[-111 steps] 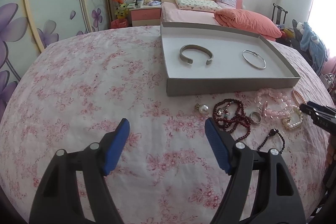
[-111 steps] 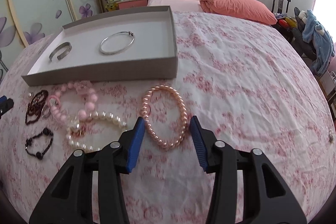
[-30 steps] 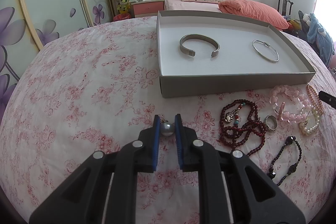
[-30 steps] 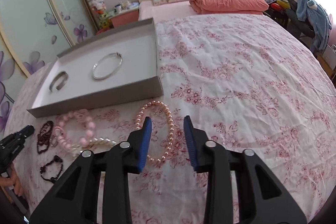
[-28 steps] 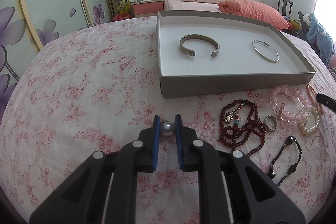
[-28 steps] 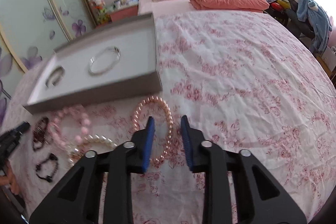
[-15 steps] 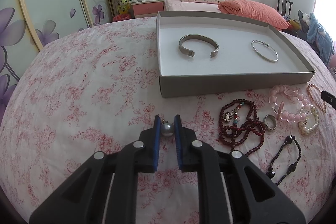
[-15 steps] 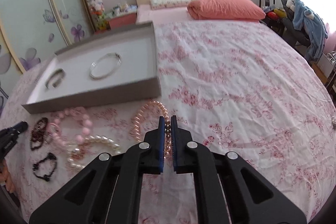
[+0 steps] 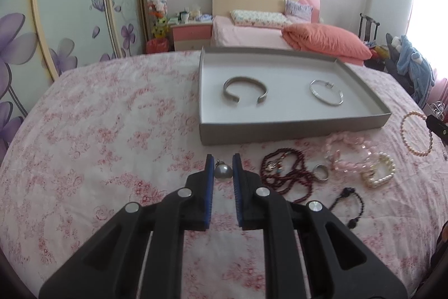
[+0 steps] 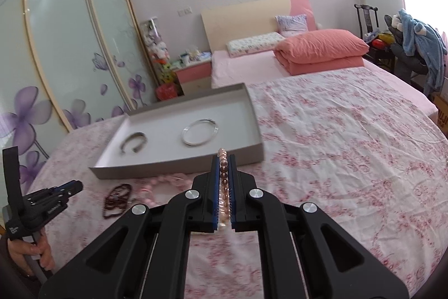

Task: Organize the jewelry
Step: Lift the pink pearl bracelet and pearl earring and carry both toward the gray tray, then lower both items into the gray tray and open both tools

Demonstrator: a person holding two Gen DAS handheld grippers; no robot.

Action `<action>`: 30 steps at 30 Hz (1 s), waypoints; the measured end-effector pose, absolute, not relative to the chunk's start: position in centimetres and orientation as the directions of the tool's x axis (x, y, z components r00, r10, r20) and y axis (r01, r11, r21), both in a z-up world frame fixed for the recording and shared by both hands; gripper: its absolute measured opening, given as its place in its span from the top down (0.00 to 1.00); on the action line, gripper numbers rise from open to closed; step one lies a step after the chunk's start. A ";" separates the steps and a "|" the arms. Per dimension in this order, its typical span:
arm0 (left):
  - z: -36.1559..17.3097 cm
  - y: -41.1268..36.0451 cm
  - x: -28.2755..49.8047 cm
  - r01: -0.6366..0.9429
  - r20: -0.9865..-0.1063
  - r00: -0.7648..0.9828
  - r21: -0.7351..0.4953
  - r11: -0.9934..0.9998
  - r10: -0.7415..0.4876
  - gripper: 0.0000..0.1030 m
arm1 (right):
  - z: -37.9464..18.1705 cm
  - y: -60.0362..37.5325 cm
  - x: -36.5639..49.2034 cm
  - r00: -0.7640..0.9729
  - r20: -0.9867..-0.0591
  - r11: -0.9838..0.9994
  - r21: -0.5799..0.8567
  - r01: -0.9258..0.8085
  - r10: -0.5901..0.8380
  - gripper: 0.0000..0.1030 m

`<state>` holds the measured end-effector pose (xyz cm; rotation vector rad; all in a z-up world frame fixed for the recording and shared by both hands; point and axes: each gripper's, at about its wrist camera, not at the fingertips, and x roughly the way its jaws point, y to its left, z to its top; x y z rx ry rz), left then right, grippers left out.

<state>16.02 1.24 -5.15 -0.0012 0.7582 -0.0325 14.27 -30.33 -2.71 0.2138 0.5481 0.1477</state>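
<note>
Two-handed sorting of jewelry into the shallow grey tray [image 9: 294, 128]. The left gripper [image 9: 223, 168] is pinching a pearl ring [image 9: 222, 171] between the tips of its jaws, just in front of the tray's near wall; the grip at the very tips is probably chosen because the piece is small and round. The right gripper [image 10: 224, 181] is clamping a pink pearl bracelet [image 10: 223, 187] edge-on, the beads running along the narrow slot between its jaws, with the free loop hanging clear of the bedspread [image 10: 336, 145] in the left view, beyond the tray's right corner. A cuff bangle [image 9: 245, 90] and a thin silver bangle [image 9: 326, 92] are lying apart inside the tray, suggesting one spot per piece. A dark red bead strand [image 9: 285, 173], pale pink bracelet [image 9: 350, 147], white pearl bracelet [image 9: 378, 173], plain ring [image 9: 321, 171] and black bracelet [image 9: 348, 203] are waiting in front of the tray.
</note>
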 end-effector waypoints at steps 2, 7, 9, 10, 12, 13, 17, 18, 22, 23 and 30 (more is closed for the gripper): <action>-4.4 0.8 15.5 0.033 -0.665 0.746 -0.014 0.999 -0.035 0.87 | -2.3 -29.7 13.8 0.853 -0.479 0.965 0.242 -0.099 0.208 0.94; -2.5 -0.7 14.1 0.048 -0.591 0.806 0.004 0.999 -0.036 0.87 | -0.9 -27.9 12.3 0.893 -0.396 0.970 0.200 -0.141 0.212 0.94; -1.8 -1.2 13.6 0.052 -0.560 0.828 0.010 0.999 -0.038 0.87 | -0.4 -27.2 12.0 0.906 -0.366 0.971 0.181 -0.155 0.213 0.94; -1.4 -1.4 13.4 0.054 -0.547 0.836 0.009 0.998 -0.040 0.87 | -0.2 -27.0 11.7 0.910 -0.354 0.971 0.175 -0.161 0.215 0.94; -0.9 -1.7 13.3 0.059 -0.527 0.849 0.004 0.998 -0.048 0.87 | 0.4 -26.3 11.4 0.922 -0.321 0.972 0.154 -0.176 0.218 0.94; -0.6 -1.8 13.2 0.062 -0.517 0.854 0.002 0.998 -0.052 0.87 | 0.7 -26.1 11.2 0.926 -0.309 0.973 0.147 -0.180 0.218 0.94; 0.0 -2.3 13.1 0.066 -0.484 0.873 0.008 0.998 -0.054 0.87 | 1.5 -25.0 10.7 0.947 -0.246 0.977 0.101 -0.187 0.206 0.94; 0.2 -2.4 13.1 0.068 -0.478 0.877 0.008 0.998 -0.056 0.87 | 1.7 -24.8 10.6 0.953 -0.228 0.979 0.089 -0.185 0.201 0.94; 0.4 -2.5 13.2 0.066 -0.463 0.884 0.003 0.998 -0.057 0.87 | 2.2 -24.2 10.4 0.967 -0.177 0.983 0.055 -0.177 0.184 0.94; 0.4 -2.5 13.3 0.065 -0.461 0.886 0.002 0.998 -0.057 0.87 | 2.2 -24.1 10.4 0.969 -0.171 0.984 0.050 -0.174 0.180 0.94; 0.2 -2.6 14.7 0.070 -0.462 0.885 -0.001 0.998 -0.062 0.87 | 2.3 -24.1 11.8 0.969 -0.169 0.984 0.037 -0.175 0.179 0.94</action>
